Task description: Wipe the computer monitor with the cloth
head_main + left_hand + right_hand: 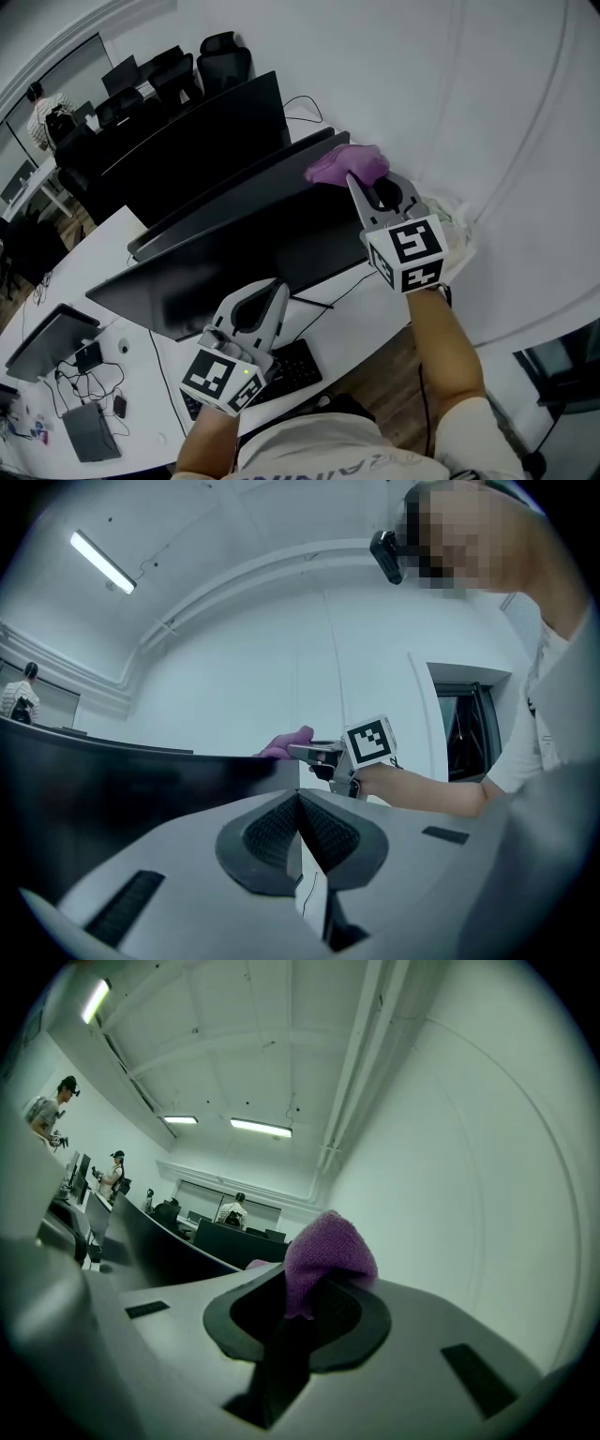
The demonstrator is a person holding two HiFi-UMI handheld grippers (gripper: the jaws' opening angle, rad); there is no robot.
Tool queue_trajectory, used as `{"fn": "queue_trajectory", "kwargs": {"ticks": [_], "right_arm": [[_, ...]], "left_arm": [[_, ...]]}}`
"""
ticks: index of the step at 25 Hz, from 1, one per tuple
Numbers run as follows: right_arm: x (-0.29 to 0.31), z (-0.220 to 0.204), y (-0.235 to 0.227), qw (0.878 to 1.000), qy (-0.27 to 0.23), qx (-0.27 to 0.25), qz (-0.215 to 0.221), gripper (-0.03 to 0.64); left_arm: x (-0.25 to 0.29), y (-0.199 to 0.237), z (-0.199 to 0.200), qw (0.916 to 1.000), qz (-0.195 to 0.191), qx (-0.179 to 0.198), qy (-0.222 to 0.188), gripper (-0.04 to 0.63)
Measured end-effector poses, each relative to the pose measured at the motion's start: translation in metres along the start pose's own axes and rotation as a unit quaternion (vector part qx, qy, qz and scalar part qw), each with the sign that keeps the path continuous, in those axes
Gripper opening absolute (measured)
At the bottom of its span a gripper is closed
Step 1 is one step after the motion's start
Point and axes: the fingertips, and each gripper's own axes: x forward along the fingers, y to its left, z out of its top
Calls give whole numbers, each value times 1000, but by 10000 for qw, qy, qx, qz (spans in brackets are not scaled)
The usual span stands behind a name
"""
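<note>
The cloth (pixel 345 165) lies on the monitor's (pixel 246 220) top right corner, pinched in the right gripper (pixel 356 183). Only a small fold looks caught, so hard rubbing could tug it free. The left gripper (pixel 300 808), jaws together on nothing, seems merely near the lower edge; pressure up top might tip the monitor.

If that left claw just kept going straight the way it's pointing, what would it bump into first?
Probably the monitor, right at its right-hand edge, just ahead of the shut left claw. The line is so close to that edge that it might slip past toward the white wall.
</note>
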Motion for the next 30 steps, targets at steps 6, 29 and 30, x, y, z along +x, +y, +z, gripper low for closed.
{"fn": "queue_trajectory", "kwargs": {"ticks": [6, 29, 30], "right_arm": [[-3, -3, -19, 9999, 25, -11, -161, 63], [-12, -20, -88, 9967, 217, 6, -779, 63], [-12, -21, -89, 9967, 225, 24, -781, 63]], "left_arm": [[17, -9, -1, 9998, -192, 0, 8, 5], [39, -22, -18, 9981, -572, -3, 237, 5], [39, -22, -19, 9980, -577, -1, 241, 5]]}}
